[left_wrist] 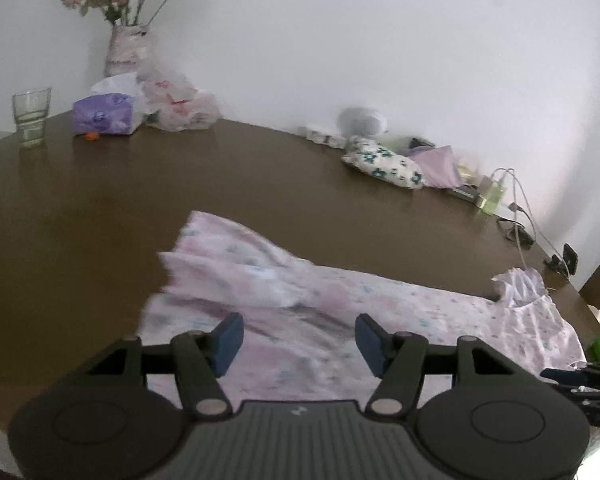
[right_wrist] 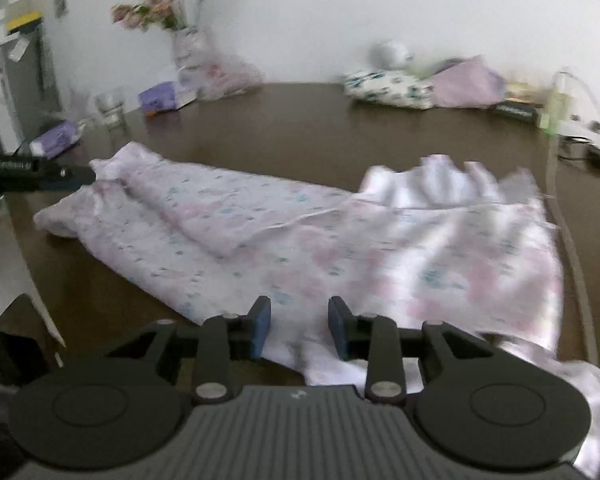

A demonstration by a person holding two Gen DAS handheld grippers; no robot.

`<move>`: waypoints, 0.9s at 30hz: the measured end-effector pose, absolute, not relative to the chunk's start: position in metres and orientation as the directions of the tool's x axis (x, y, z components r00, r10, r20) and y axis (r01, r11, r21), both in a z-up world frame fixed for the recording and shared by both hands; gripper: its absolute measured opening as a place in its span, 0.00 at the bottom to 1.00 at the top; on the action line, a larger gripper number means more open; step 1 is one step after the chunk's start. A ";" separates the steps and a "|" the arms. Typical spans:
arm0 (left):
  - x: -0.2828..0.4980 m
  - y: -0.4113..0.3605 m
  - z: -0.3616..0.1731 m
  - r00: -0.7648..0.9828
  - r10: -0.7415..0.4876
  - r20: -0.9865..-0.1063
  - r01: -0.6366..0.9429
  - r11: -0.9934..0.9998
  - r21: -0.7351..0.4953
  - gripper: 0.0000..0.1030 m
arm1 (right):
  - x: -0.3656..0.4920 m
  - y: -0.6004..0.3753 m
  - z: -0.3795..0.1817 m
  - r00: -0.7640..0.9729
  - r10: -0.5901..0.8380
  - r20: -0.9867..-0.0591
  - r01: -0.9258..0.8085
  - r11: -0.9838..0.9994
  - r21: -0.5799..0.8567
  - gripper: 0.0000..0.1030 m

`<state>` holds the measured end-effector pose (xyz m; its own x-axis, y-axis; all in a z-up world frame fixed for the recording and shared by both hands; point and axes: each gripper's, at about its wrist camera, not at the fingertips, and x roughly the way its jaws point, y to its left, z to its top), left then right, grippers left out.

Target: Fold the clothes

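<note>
A pale pink floral garment (left_wrist: 340, 300) lies spread lengthwise on the brown table (left_wrist: 100, 200), with a pleated end at the left and a ruffled end (left_wrist: 520, 288) at the right. My left gripper (left_wrist: 300, 344) hovers over its near side, open wide with nothing between its blue pads. In the right wrist view the garment (right_wrist: 300, 232) has one part folded over its middle. My right gripper (right_wrist: 300, 326) is open over the near edge of the cloth, which shows between its fingers. The left gripper (right_wrist: 40, 176) reaches in at the left, beside the garment's narrow end.
A vase of flowers (left_wrist: 124, 48), a drinking glass (left_wrist: 31, 118), a purple tissue pack (left_wrist: 104, 114) and a plastic bag (left_wrist: 180, 104) stand at the back left. A floral pouch (left_wrist: 384, 164), purple cloth (left_wrist: 440, 164) and charger cables (left_wrist: 516, 208) line the wall at the right.
</note>
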<state>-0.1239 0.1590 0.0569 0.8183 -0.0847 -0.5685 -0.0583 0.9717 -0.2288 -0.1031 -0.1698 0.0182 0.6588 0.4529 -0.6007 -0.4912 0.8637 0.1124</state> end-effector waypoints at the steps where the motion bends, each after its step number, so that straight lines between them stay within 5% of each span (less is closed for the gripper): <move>1: -0.120 0.150 0.054 0.811 -0.099 -0.577 -0.039 0.975 -0.221 0.59 | -0.108 -0.178 0.023 0.676 0.450 -0.583 -0.478 0.871 0.118 0.31; 4: -0.112 0.130 0.046 0.795 -0.115 -0.595 -0.005 0.981 -0.195 0.57 | -0.124 -0.206 0.044 0.669 0.516 -0.536 -0.492 0.847 0.201 0.31; 9: -0.088 0.101 0.048 0.839 -0.245 -0.486 0.127 0.957 -0.262 0.61 | -0.137 -0.204 0.030 0.561 0.586 -0.585 -0.503 0.803 0.321 0.31; 12: -0.059 0.083 0.039 0.821 -0.171 -0.545 0.078 0.979 -0.190 0.53 | -0.135 -0.202 0.019 0.629 0.464 -0.623 -0.375 0.884 0.279 0.34; 13: -0.052 0.082 0.034 0.804 -0.151 -0.575 0.058 0.983 -0.177 0.47 | -0.136 -0.208 0.020 0.664 0.420 -0.619 -0.320 0.908 0.272 0.41; 19: -0.055 0.084 0.022 0.807 -0.148 -0.572 0.064 0.984 -0.164 0.45 | -0.151 -0.262 0.017 0.807 0.138 -0.574 0.044 0.956 0.291 0.47; 23: -0.056 0.082 0.021 0.810 -0.137 -0.570 0.066 0.987 -0.144 0.45 | -0.154 -0.284 0.024 0.839 0.066 -0.541 0.127 0.942 0.311 0.54; 25: -0.057 0.085 0.022 0.812 -0.146 -0.565 0.068 0.985 -0.158 0.45 | -0.144 -0.285 0.018 0.826 0.066 -0.559 0.120 0.949 0.291 0.53; 27: -0.056 0.087 0.023 0.812 -0.152 -0.563 0.068 0.983 -0.168 0.46 | -0.135 -0.286 0.012 0.823 0.052 -0.566 0.126 0.954 0.270 0.32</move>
<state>-0.0564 0.0870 0.0228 0.8125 -0.1525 -0.5627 0.0683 0.9834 -0.1679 -0.1346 -0.2855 0.0120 0.8229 0.0517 -0.5659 0.1259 0.9545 0.2703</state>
